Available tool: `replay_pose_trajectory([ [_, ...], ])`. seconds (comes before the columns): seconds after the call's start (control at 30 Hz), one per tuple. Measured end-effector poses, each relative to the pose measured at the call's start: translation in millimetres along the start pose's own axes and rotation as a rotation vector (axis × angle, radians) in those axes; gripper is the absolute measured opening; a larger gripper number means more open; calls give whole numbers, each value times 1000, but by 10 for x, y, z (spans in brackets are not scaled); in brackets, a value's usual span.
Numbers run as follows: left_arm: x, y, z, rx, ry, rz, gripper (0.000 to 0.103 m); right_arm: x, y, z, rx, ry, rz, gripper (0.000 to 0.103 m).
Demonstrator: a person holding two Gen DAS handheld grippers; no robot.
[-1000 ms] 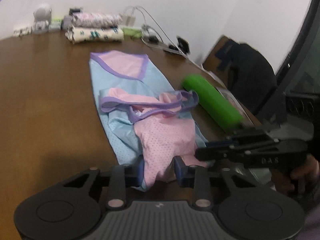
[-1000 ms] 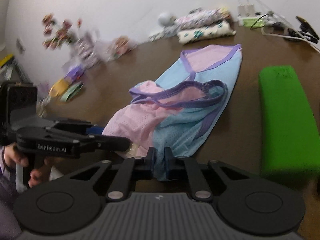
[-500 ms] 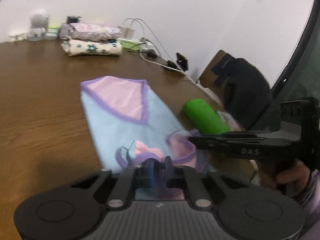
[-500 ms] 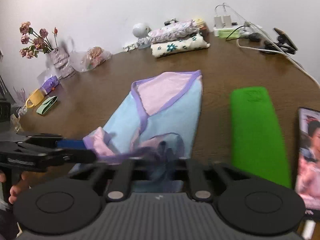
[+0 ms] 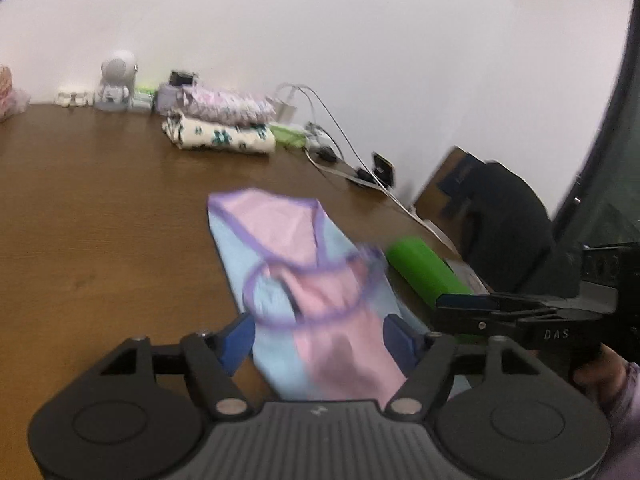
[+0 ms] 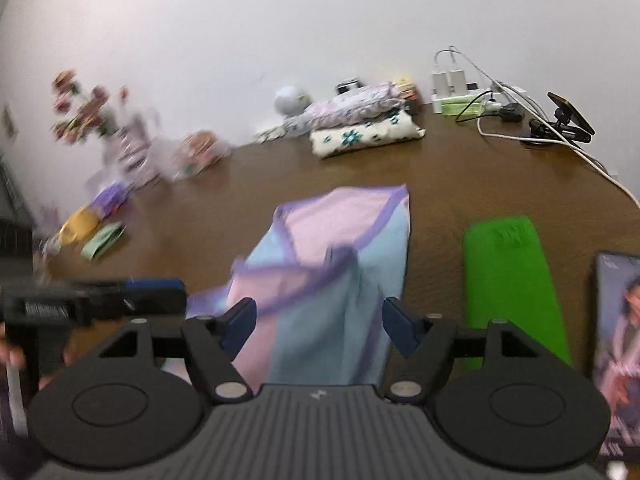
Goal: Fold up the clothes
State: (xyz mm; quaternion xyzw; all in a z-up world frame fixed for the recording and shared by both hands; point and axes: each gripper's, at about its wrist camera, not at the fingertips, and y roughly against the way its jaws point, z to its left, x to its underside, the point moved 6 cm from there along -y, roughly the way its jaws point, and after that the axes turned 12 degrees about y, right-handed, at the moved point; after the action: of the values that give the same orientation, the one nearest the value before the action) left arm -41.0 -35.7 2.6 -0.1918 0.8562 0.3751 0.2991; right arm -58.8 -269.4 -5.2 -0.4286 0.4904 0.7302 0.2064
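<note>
A light blue and pink garment (image 5: 280, 232) with purple trim lies on the brown table (image 5: 100, 208). Its near part is doubled over toward the far part and looks blurred. My left gripper (image 5: 320, 338) hovers open above the near end, its blue pads on either side of the cloth with nothing held. In the right wrist view the same garment (image 6: 352, 216) lies ahead, and my right gripper (image 6: 320, 322) is open over it too. Each gripper shows in the other's view: the right gripper (image 5: 500, 312) beside the cloth's right side, the left gripper (image 6: 120, 300) at its left.
A green roll (image 6: 508, 272) lies right of the garment, a printed picture (image 6: 620, 320) beyond it. Folded clothes (image 6: 360, 128) are stacked at the back by chargers and cables (image 6: 472, 96). Flowers and small items (image 6: 100, 128) sit at the left. A dark chair (image 5: 504, 216) stands past the table.
Both grippers were shut on the garment's near hem half a second ago; now both are open and the cloth lies released, folded over itself.
</note>
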Motion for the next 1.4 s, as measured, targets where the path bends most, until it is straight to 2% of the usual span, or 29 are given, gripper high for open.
replay_pose_trajectory([
  [0.17,324,144,-57,54,47,30,70,277,255,100,-39,21,20,65],
  [0.27,377,53,-109,40,40,32,64,307,182,112,-20,16,43,54],
  [0.3,387,8,-123,22,33,45,53,316,155,116,-13,15,51,45],
  [0.33,401,-30,-125,2,21,60,44,324,129,120,-7,13,59,31],
  [0.37,416,-49,-119,-11,12,71,30,333,102,124,0,11,67,23],
  [0.4,423,-56,-116,-15,8,73,24,344,98,133,7,26,77,11],
  [0.43,425,-59,-112,-17,6,72,24,356,97,143,14,42,88,5],
  [0.53,387,-61,-87,-23,18,46,26,371,129,154,31,63,113,5],
  [0.6,320,-83,-53,-39,27,36,41,341,149,152,37,61,108,6],
  [0.67,241,-111,-21,-54,27,29,49,272,150,144,40,55,79,10],
  [0.7,190,-129,-15,-65,13,20,49,238,150,140,41,52,64,17],
  [0.73,139,-154,-7,-77,3,13,49,194,114,116,52,45,51,31],
  [0.77,90,-189,3,-91,-3,13,49,150,73,88,63,37,39,37],
  [0.9,-62,-334,44,-122,11,19,47,-44,-174,8,107,27,-2,39],
  [0.93,-77,-357,42,-113,8,22,46,-57,-191,-1,112,25,-1,39],
  [0.97,-92,-380,40,-103,4,25,38,-65,-204,-9,117,23,2,39],
  [1.0,-103,-408,41,-95,2,32,21,-74,-216,-18,122,21,5,35],
  [1.07,-116,-466,55,-85,5,51,9,-91,-241,-35,132,17,10,8],
  [1.1,-132,-475,61,-85,8,49,9,-99,-253,-44,137,15,12,3],
  [1.13,-147,-483,67,-85,12,47,8,-108,-266,-53,142,13,15,2],
  [1.33,-200,-618,113,-105,25,43,7,-88,-364,-117,169,3,53,2],
  [1.37,-196,-633,121,-119,24,38,11,-59,-389,-132,173,2,67,2],
  [1.4,-194,-632,128,-130,23,32,20,-30,-414,-148,177,2,82,3],
])
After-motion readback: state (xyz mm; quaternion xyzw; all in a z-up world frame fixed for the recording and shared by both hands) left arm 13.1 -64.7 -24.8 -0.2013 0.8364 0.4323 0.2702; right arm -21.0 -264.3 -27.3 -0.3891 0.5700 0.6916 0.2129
